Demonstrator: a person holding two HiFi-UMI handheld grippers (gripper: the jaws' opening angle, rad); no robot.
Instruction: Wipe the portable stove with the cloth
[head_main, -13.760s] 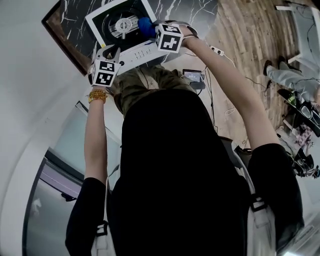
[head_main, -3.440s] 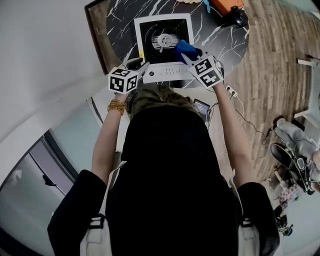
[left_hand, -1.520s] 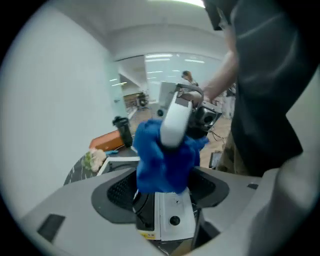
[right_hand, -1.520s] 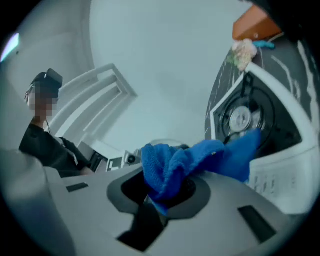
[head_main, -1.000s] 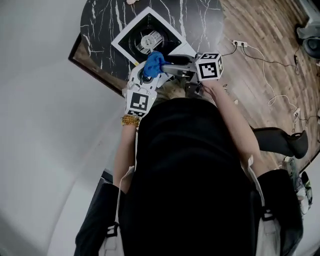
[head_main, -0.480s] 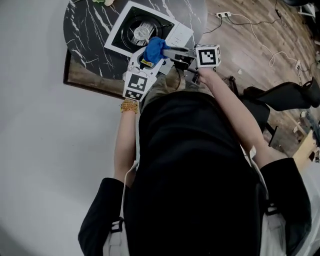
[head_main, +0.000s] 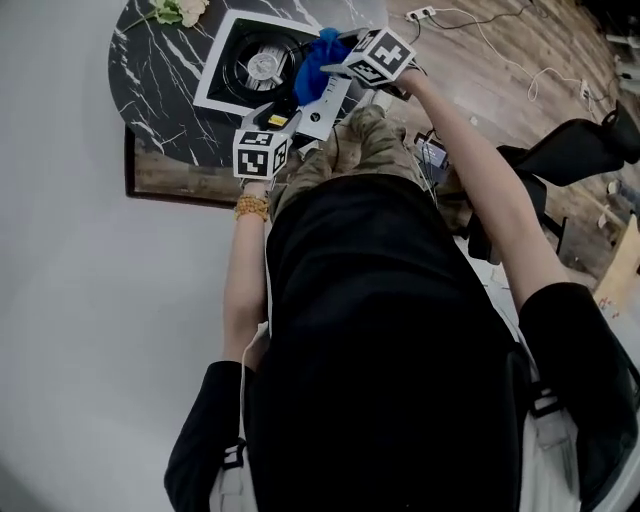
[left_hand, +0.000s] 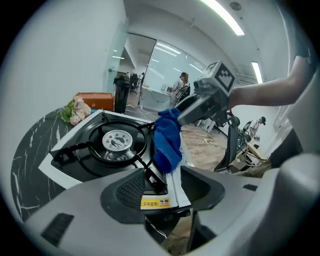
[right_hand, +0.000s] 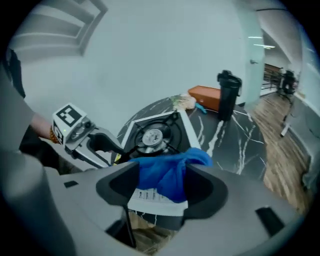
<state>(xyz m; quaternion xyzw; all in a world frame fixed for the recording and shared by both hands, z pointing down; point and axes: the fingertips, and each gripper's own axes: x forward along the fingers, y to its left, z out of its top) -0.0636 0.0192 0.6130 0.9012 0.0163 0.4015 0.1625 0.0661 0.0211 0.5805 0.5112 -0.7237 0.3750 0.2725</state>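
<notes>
Black, white-veined table (head_main: 150, 95) stands by a pale wall, with wood floor (head_main: 520, 60) on the far side. On the table, near the person's edge, sits the stove (head_main: 212, 70): white frame, black top, round burner (head_main: 262, 65) in the middle.

The left tool (head_main: 288, 106) angles down at the stove's near front edge. Its jaws stand spread and have just been opening. That edge, with a yellow label (left_hand: 155, 202), shows in the gap between them, and the pads grip nothing.

The right tool (head_main: 326, 66) comes in from the other side, also tilted down, pinching the blue cloth (head_main: 318, 52). The cloth is bunched across the gap between its jaws, which have just been widening, and hangs from their tips over the stove's front strip, just beside the burner. Whether its lower end touches the stove cannot be told.

Flowers (head_main: 175, 12), an orange box (right_hand: 205, 97) and a black bottle (right_hand: 227, 95) sit at the table's far side, well apart from the tools.
</notes>
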